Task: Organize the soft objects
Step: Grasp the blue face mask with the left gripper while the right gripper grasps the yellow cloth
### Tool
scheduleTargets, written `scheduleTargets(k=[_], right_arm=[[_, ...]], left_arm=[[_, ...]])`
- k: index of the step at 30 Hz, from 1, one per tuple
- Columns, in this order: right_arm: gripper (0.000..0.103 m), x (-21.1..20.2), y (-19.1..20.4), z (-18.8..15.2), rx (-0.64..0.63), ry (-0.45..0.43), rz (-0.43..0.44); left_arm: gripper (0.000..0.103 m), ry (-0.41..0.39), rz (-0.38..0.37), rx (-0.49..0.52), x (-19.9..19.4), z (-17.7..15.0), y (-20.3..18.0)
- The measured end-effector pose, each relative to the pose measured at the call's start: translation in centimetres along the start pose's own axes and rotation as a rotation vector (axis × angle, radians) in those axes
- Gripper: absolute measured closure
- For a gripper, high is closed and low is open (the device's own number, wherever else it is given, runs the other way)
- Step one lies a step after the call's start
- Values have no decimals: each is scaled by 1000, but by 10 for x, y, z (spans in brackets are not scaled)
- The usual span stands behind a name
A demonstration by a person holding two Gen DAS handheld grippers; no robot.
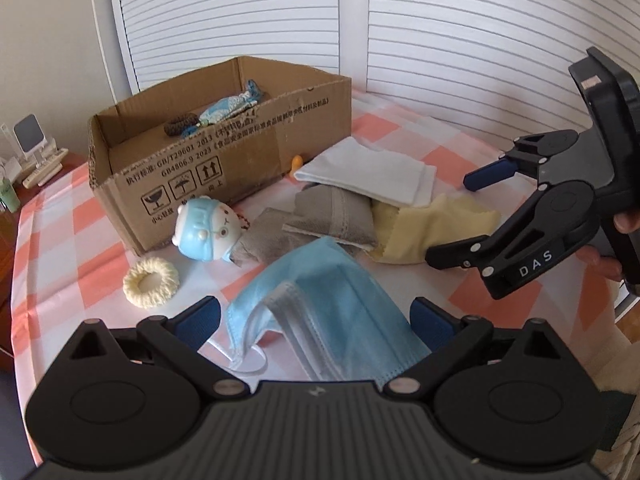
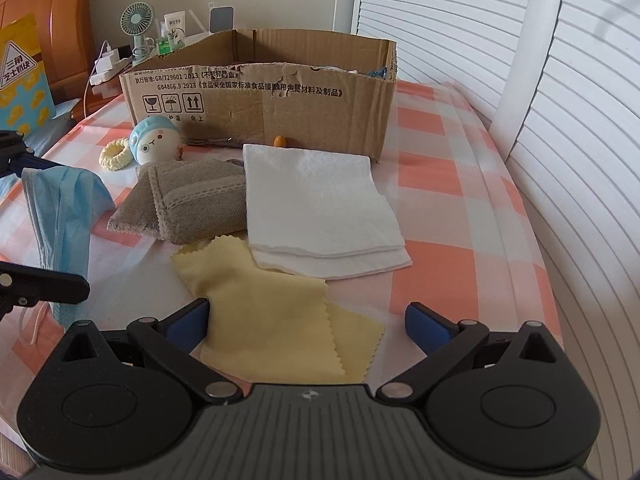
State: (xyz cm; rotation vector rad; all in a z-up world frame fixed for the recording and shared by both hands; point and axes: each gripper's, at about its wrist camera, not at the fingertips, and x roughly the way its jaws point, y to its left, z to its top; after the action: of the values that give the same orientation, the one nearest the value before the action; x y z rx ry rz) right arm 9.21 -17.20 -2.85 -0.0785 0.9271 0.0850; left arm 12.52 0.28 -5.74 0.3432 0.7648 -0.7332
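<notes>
Left hand-held gripper is sitting with both blue-padded fingers spread wide, a light blue pleated disposable face mask lying between them; cannot tell whether the pads are touching it. Right hand-held gripper is also spread open, hovering over a pale yellow zigzag-edged microfibre cloth that is lying flat between its fingers, nothing pinched.

Landmark: the open brown cardboard box with printed black text and handling symbols, standing on the pink-and-white checked surface.

In front of the box, nearest the grippers, the yellow cloth and the mask are lying, the mask toward the box's left end. Closer to the box, a grey mesh fabric pouch with lace-like trim is lying just beside a folded white square towel, whose near edge is overlapping the yellow cloth. Just in front of the box's left corner, a round white toy head with a light blue cap is resting next to a cream knitted ring scrunchie. A small orange object is sitting against the box's front wall, too small to identify.

Inside the box, a blue-and-white patterned fabric fish and a dark brown knitted ring are lying.
</notes>
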Motion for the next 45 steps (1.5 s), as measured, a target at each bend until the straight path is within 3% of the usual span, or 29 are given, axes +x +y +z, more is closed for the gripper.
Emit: scheduleTargets(k=[3, 8, 10, 18, 23, 26, 31, 36, 45], right_arm=[[0, 0, 0, 0, -1, 0, 0], [0, 0, 0, 0, -2, -1, 0], [0, -1, 0, 1, -4, 2, 1], [3, -3, 17, 4, -43, -17, 111], [18, -2, 35, 8, -96, -30, 120], [33, -5, 35, 10, -95, -33, 120], [77, -10, 26, 9, -78, -27, 103], [88, -19, 20, 3, -78, -23, 110], [91, -48, 17, 0, -115, -62, 135]], left_arm=[[6, -15, 18, 44, -4, 2, 2], [35, 10, 34, 84, 1, 0, 6], [43, 16, 39, 72, 3, -2, 8], [44, 8, 33, 44, 5, -1, 10], [44, 11, 34, 37, 6, 0, 10], [44, 11, 35, 36, 6, 0, 10], [50, 11, 37, 34, 4, 0, 10], [57, 12, 39, 33, 1, 1, 9], [67, 8, 45, 32, -9, 3, 5]])
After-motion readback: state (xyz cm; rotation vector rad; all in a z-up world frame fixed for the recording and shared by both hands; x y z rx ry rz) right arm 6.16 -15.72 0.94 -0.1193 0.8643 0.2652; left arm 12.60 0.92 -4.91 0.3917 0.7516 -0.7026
